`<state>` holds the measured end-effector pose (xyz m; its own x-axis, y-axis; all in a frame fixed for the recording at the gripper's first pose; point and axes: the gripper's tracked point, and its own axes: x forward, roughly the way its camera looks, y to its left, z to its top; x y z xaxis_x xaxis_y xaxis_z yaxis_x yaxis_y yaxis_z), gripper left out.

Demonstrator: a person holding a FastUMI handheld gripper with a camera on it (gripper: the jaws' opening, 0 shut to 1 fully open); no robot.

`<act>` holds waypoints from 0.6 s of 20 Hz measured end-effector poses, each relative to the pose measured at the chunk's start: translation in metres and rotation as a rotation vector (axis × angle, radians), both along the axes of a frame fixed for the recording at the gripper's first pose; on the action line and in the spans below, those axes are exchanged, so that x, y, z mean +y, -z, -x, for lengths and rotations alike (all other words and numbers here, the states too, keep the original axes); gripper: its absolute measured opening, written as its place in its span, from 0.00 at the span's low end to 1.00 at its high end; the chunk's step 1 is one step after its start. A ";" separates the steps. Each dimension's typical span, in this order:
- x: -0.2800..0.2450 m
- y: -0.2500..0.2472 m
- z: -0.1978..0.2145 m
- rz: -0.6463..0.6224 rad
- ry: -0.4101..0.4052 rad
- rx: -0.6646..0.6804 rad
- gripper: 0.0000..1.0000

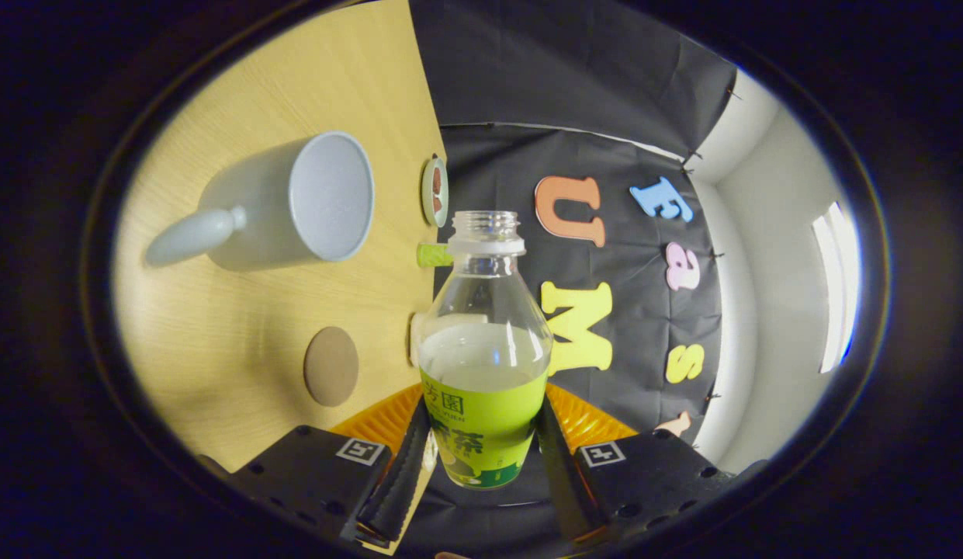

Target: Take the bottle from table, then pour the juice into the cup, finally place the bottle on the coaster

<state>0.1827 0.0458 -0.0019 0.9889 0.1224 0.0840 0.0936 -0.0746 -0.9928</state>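
My gripper (481, 458) is shut on the bottle (483, 349), both fingers pressing on its green-labelled lower body. The bottle is clear plastic, uncapped, with pale juice up to about the label's top. The whole view is rolled sideways, so the wooden table (240, 341) stands on edge beside the bottle. A white cup (295, 202) with a handle sits on that table, its mouth facing toward the bottle's neck and apart from it. A round brown coaster (331, 366) lies on the table nearer the fingers, level with the bottle's shoulder.
A small white dish (435, 191) with something reddish in it sits by the table's far edge, and a small green item (433, 255) lies at that edge close to the bottle's neck. An orange ribbed surface (388, 419) shows behind the fingers.
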 end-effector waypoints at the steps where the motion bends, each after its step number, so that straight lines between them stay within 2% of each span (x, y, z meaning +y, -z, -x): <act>1: 0.002 0.000 0.001 0.021 -0.004 -0.005 0.77; 12: -0.001 -0.008 -0.002 0.198 0.020 -0.039 0.77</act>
<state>0.1845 0.0446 0.0060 0.9877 0.1212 0.0986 0.1284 -0.2705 -0.9541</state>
